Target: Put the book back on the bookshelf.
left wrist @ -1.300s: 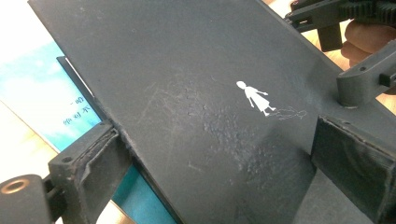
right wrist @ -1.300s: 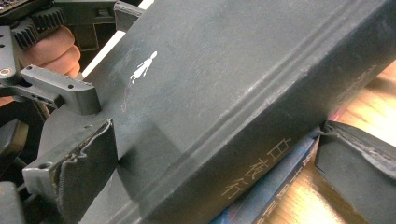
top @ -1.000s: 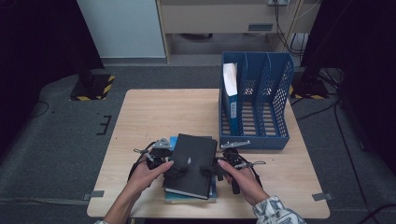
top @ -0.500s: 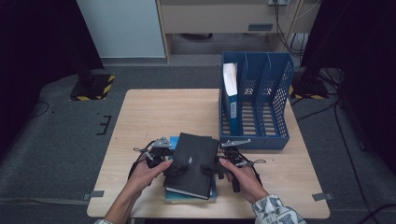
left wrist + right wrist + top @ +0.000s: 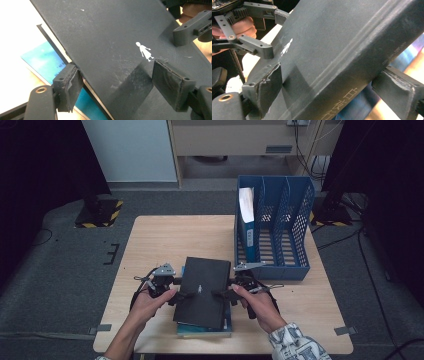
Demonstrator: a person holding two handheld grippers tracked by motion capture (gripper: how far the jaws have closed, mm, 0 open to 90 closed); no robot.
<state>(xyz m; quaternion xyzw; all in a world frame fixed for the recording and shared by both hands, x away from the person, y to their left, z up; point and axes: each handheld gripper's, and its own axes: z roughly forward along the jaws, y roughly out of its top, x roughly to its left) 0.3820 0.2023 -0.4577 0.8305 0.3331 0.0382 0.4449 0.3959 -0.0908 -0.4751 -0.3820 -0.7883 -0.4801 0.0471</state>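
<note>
A blue file rack (image 5: 295, 227) is seen standing at the far right of the wooden surface (image 5: 165, 240), with a blue folder bearing a white sheet (image 5: 246, 220) held upright in its leftmost compartment. Yellow-and-black striped bases (image 5: 100, 214) are seen on the grey floor (image 5: 55, 270).

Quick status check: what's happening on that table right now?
Left gripper and right gripper closing on black book, one each side. Blue book beneath. Nothing blocking.

blue book (image 5: 202, 329): mostly hidden under the black book (image 5: 204, 291)
spine lettering (image 5: 342, 101): cut off by the lower edge
person: cut off at the forearms
</note>
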